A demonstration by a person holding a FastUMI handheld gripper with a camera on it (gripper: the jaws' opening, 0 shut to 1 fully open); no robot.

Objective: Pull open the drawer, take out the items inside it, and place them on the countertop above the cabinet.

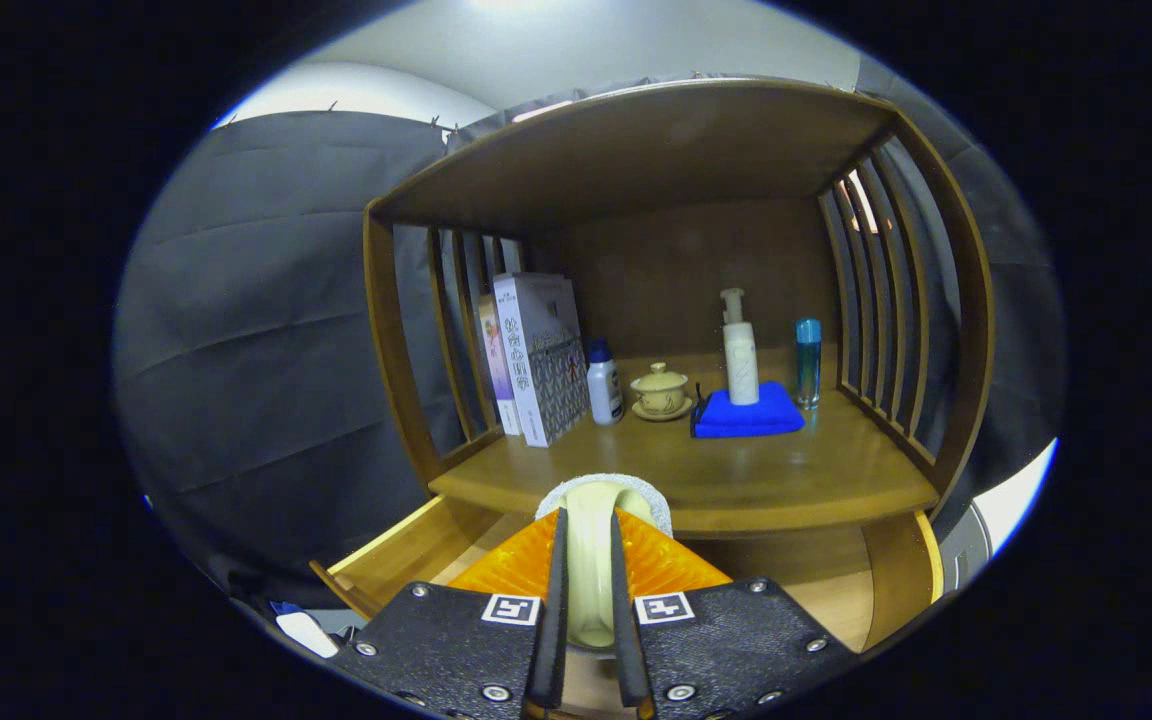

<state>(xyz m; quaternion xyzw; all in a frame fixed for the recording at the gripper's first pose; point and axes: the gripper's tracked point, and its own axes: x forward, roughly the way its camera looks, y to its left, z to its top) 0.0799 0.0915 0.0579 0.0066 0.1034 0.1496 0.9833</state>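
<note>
Down low, the gripper [589,590] has its two fingers [551,600] nearly closed, both pressing on a pale cream rounded object with a white fuzzy rim [596,540] held upright between them; what the object is cannot be told. It sits just in front of the front edge of the wooden countertop [786,480], above the pulled-out wooden drawer [406,560], whose light inner wall shows to the left of the fingers.

On the countertop, near its back left corner, two tall printed boxes [536,355] stand upright against the slatted side of the brown wooden cabinet [636,150]. Just beside them stands a small white bottle with a blue cap [603,385], then a small cream lidded cup on a saucer [660,392]. Toward the back right, a white pump bottle [739,350] stands on a folded blue cloth [748,415], and a slim blue bottle [808,362] stands just beside the cloth, near the right slats.
</note>
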